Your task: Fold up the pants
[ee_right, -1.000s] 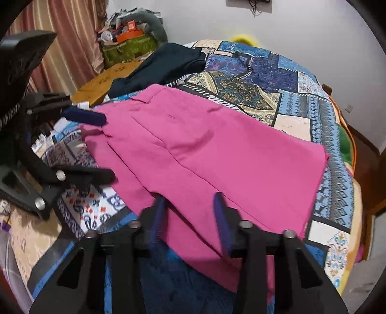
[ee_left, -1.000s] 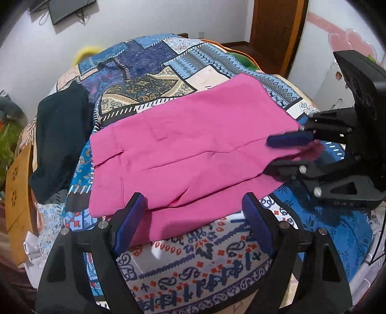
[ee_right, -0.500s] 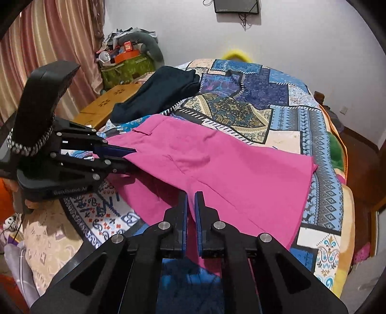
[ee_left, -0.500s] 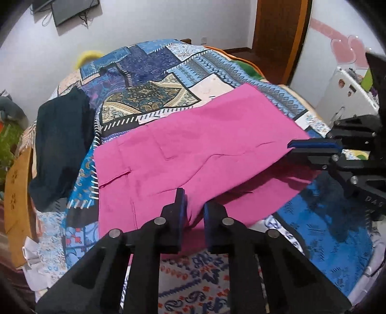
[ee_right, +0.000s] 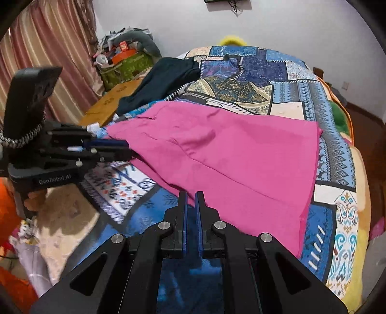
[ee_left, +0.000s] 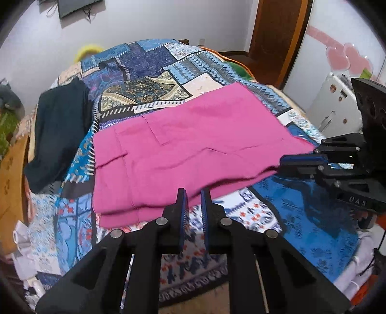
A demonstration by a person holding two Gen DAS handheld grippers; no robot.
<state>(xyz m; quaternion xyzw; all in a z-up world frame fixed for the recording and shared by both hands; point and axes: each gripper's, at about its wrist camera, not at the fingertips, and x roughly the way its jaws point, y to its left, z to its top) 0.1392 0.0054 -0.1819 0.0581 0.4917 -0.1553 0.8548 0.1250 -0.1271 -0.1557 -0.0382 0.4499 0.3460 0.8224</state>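
White walls (ee_right: 277, 21), striped pinkish curtain (ee_right: 55, 60), wooden door (ee_left: 277, 31), wall-mounted screen (ee_left: 77, 7), patchwork-covered bed (ee_left: 149, 62).

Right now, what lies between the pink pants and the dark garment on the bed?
Only patterned patchwork bedspread: a bare strip of it separates the pink pants from the dark garment. The left wrist view shows it best.

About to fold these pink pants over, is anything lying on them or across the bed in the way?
Nothing visible lies on the pink pants. The dark garment sits off to the side on the patchwork bedspread, clear of the fold.
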